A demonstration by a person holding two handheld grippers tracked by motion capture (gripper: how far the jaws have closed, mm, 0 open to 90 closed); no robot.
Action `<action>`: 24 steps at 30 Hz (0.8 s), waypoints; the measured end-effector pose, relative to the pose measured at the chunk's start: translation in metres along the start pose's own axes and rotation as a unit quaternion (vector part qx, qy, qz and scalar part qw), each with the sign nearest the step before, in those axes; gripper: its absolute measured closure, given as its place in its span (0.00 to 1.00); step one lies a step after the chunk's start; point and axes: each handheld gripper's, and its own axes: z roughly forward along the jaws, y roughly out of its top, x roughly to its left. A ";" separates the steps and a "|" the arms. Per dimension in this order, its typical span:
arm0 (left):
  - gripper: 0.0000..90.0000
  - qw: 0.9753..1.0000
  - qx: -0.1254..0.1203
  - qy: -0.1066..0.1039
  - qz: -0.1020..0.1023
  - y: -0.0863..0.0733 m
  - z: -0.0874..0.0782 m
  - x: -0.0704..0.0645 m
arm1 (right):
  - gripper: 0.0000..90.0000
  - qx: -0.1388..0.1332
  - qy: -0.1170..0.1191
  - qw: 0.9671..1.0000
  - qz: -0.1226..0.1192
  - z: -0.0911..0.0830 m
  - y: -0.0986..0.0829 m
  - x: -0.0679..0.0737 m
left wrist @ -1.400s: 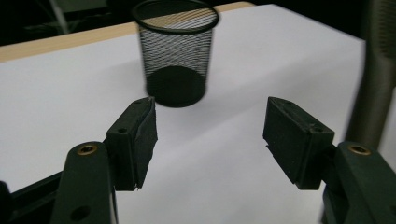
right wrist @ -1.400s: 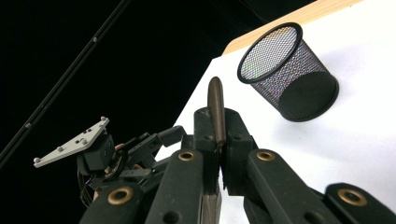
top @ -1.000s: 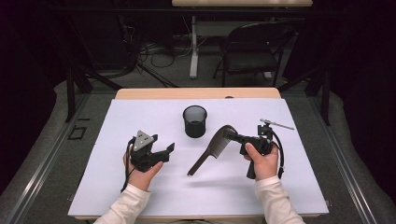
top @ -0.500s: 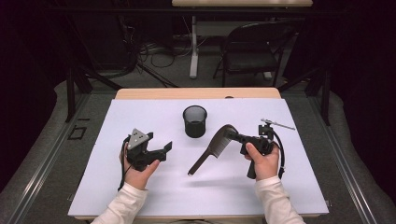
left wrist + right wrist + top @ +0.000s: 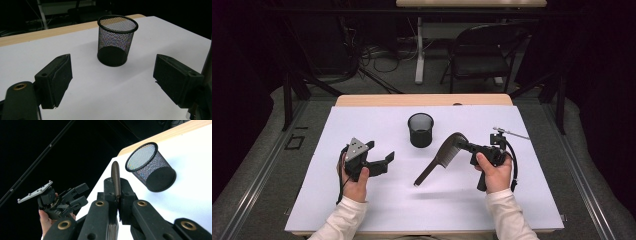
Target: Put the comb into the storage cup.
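Covering most of the table [image 5: 362, 100] is a white sheet [image 5: 377, 205], giving the dark objects a plain background and a clean working surface. Standing upright near the far middle of that sheet is a black mesh cup [image 5: 420, 129], its mouth facing up; through the mesh in the left gripper view the cup [image 5: 117, 40] is looking empty, with nothing but its dark solid base inside. It is sitting well within reach of both hands, which suggests it is meant to receive something.

The left gripper [image 5: 379, 161] is hovering left of the cup with its jaws spread wide and nothing between them; its camera is looking straight at the cup between the two jaws, as if lining up to steady it or simply waiting.

The right gripper [image 5: 466, 145] is pinching a dark comb [image 5: 443, 157] by its toothed end, jaws closed tight on it, so the handle is hanging down and to the left with its tip just above the sheet, right of and nearer than the cup. In the right gripper view the comb [image 5: 115, 178] is running edge-on out from the clamped jaws, the cup lying beyond. Holding it by one end is probably leaving the long handle free to be swung up and dropped into the cup.
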 end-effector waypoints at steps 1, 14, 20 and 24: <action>0.17 1.000 0.002 0.000 0.000 0.000 0.000 0.000 | 0.97 -0.001 -0.001 1.000 -0.001 0.000 0.000 0.000; 0.17 1.000 0.005 0.001 -0.003 0.000 -0.001 0.005 | 0.97 -0.021 -0.005 1.000 -0.019 -0.004 0.001 0.002; 0.17 1.000 0.004 -0.001 -0.003 -0.001 -0.001 0.005 | 0.97 -0.031 -0.007 0.999 -0.026 -0.005 0.001 0.001; 0.17 1.000 0.003 -0.004 -0.001 0.000 -0.002 0.005 | 0.97 -0.034 -0.012 0.999 -0.034 -0.007 0.002 0.002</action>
